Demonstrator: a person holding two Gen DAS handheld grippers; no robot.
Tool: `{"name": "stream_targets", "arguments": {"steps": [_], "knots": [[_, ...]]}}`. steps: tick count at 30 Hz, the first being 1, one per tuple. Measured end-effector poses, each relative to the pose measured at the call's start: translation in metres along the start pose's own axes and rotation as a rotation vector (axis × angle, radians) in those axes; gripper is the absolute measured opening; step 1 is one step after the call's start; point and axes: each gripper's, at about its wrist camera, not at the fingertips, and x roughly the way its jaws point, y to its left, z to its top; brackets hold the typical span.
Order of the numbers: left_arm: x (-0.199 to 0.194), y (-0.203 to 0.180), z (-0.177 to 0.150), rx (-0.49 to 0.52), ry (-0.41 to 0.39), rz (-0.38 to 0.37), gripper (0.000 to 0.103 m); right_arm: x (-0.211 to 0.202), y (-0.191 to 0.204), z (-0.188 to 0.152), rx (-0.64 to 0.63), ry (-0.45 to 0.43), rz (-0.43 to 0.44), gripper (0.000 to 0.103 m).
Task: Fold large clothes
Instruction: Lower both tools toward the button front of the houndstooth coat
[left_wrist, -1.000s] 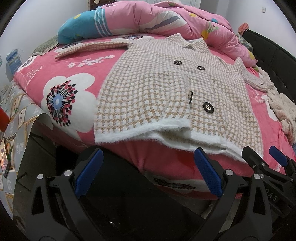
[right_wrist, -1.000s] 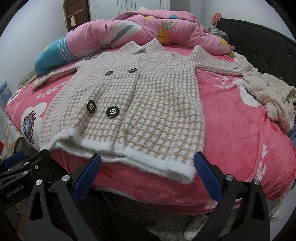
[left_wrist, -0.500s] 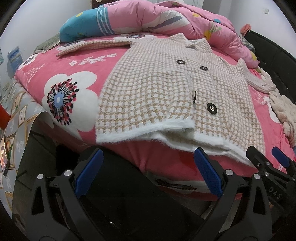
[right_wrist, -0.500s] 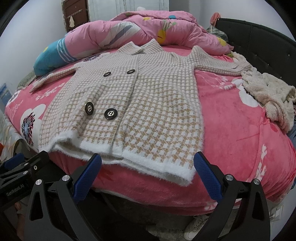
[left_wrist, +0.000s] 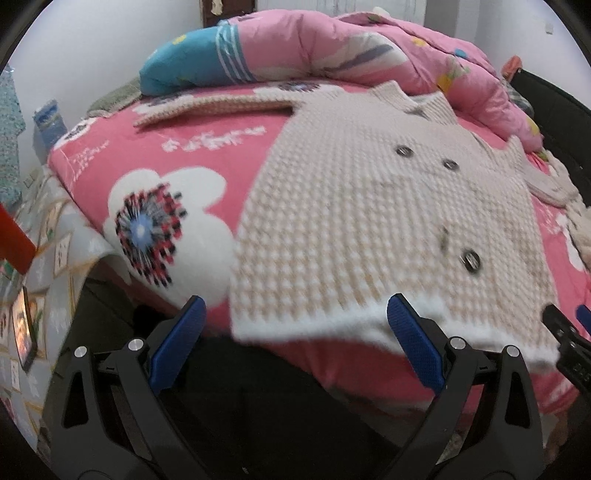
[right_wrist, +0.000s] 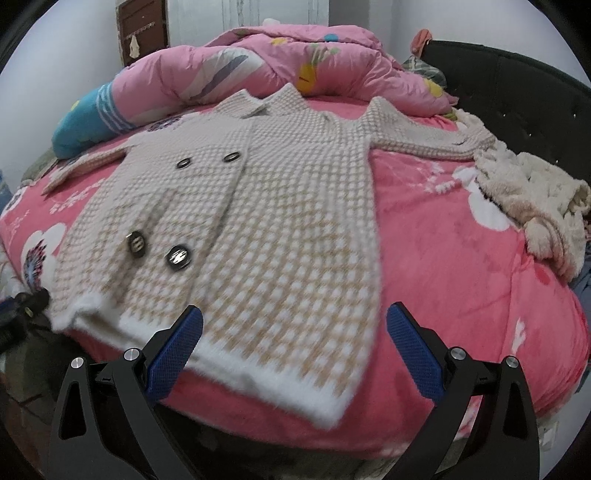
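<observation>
Your left gripper (left_wrist: 295, 347) was spread wide, its blue pads (left_wrist: 177, 343) well apart and gripping nothing, poised at the near edge of the bed with the white hem of the checked coat (left_wrist: 369, 221) just ahead of it. The right-hand pad overlapped that hem in the view; whether it touched the fabric could not be told through the blur. Your right gripper (right_wrist: 293, 350) was likewise splayed and empty, its pads (right_wrist: 413, 350) straddling the hem at the coat's lower right corner.

The coat lay flat and face up on the pink floral bedspread (right_wrist: 443, 258), collar toward the far side, hem at the near edge of the mattress and drooping slightly over it. Four dark buttons (right_wrist: 177, 256) showed on the front, two high and two low. One sleeve stretched out to your left across the bedspread, the other to your right toward a heap of fluffy cream fabric (right_wrist: 532, 199), where the cuff met that heap.

Beyond the collar a rumpled pink quilt (right_wrist: 295, 62) was piled along the far side, with a blue striped patch at its left end. A dark padded headboard (right_wrist: 517, 85) stood to the right.
</observation>
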Motion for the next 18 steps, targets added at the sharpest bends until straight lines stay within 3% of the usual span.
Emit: {"name": "stream_targets", "arguments": {"steps": [4,9,14,18], "knots": [[0.03,0.01,0.036,0.009,-0.009,0.043,0.095,0.018,-0.014,0.015,0.003,0.008,-0.02,0.097],[0.085,0.019,0.075,0.013,0.037,0.062,0.095,0.045,-0.034,0.032,0.02,0.031,-0.045,0.097],[0.134,0.019,0.086,0.044,0.104,0.054,0.095,0.071,-0.042,0.038,0.03,0.083,-0.03,0.097],[0.14,0.025,0.084,0.04,0.095,0.019,0.096,0.087,-0.042,0.035,0.013,0.126,-0.008,0.097]]}}
